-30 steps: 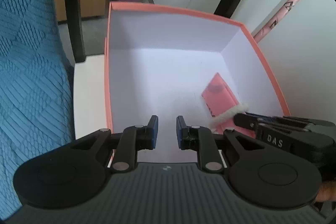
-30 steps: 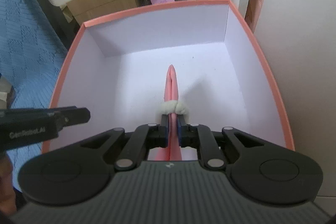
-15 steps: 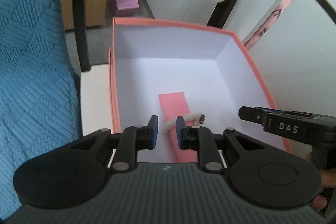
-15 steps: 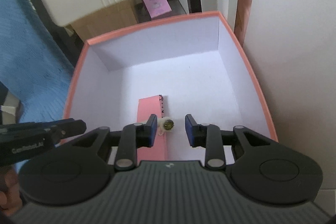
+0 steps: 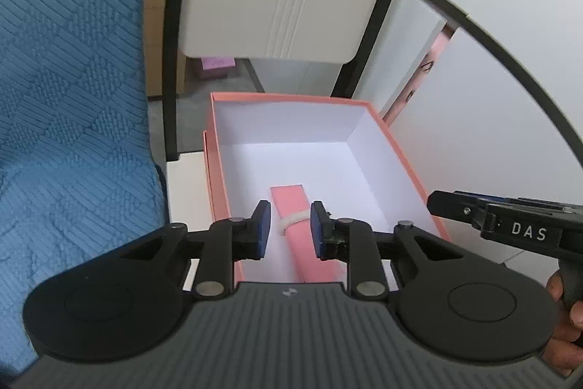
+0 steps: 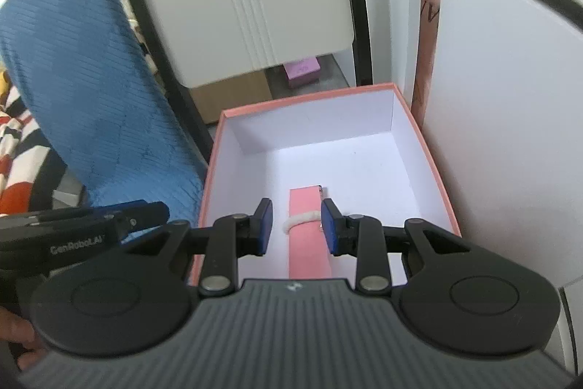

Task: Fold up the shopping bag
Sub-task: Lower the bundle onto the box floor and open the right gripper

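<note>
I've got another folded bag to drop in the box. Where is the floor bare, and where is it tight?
The box floor is bare along the far wall and on both sides of the folded bag, wider on the right-wall side in the right wrist view. The bag, tied with a white cord, fills the near middle strip. Outside, it is tight: wall panel against the right side, blue chair close on the left.

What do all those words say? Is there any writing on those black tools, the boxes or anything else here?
"DAS": white letters on the side of the right gripper.
"GenRobot.AI": on the side of the left gripper, slightly blurred.
Small purple box on the floor: printing too small to read.
Pink panel by the wall: dark marks, cut off, unreadable.
</note>
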{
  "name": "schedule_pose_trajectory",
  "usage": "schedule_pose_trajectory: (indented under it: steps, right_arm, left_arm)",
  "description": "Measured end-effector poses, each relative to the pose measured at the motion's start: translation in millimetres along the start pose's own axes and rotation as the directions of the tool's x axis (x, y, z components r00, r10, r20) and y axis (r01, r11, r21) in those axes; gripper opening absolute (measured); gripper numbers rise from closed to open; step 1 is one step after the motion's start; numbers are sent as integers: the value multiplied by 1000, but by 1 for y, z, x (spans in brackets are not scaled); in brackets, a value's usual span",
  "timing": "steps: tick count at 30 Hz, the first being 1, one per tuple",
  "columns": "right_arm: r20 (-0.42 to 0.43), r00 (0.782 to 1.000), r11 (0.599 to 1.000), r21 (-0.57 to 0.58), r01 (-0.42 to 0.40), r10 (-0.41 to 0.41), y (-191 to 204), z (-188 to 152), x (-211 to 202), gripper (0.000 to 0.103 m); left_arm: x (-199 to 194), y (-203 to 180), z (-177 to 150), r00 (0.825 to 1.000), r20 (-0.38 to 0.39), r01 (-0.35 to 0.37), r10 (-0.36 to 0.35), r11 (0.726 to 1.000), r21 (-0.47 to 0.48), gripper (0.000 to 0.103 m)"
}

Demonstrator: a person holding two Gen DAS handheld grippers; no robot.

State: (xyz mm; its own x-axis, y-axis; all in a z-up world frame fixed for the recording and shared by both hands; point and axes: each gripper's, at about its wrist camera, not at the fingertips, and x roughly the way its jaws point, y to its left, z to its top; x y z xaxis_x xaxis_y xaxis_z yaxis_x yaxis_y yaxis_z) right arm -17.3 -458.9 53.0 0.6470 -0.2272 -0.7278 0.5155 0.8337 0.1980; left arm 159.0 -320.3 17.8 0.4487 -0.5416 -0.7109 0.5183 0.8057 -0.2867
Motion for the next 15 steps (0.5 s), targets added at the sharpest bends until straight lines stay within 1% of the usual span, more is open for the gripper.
schedule_pose_trajectory:
  steps: [7,9,11,13,14,15]
  right_arm:
    - [41,999,1000,7,11,-12,17,-20,-45,32]
    - [48,999,1000,15,13,-14,21,-27,-55,36]
    - [53,998,1000,26,15,-16,24,-36,-61,42]
    - [59,998,999,28,20,-22,27,-44,-67,45]
    - [63,998,999,26,23,-24,29,-47,-70,48]
    - [66,997,999,26,25,-27,30,-51,-73,50]
  left_arm:
    - [-52,-1,-18,999,40,10,-11,1000,26,35]
    - [-63,-1,-24,999,44,12,-14,999,35,37]
    - [-74,-3,-30,999,49,10,-13,999,46,42]
    - [-85,-2,-36,998,61,9,-12,999,43,53]
    - [-88,-1,-38,998,66,7,-10,999,40,57]
    - [-93,0,-40,997,74,1,-4,999,36,66]
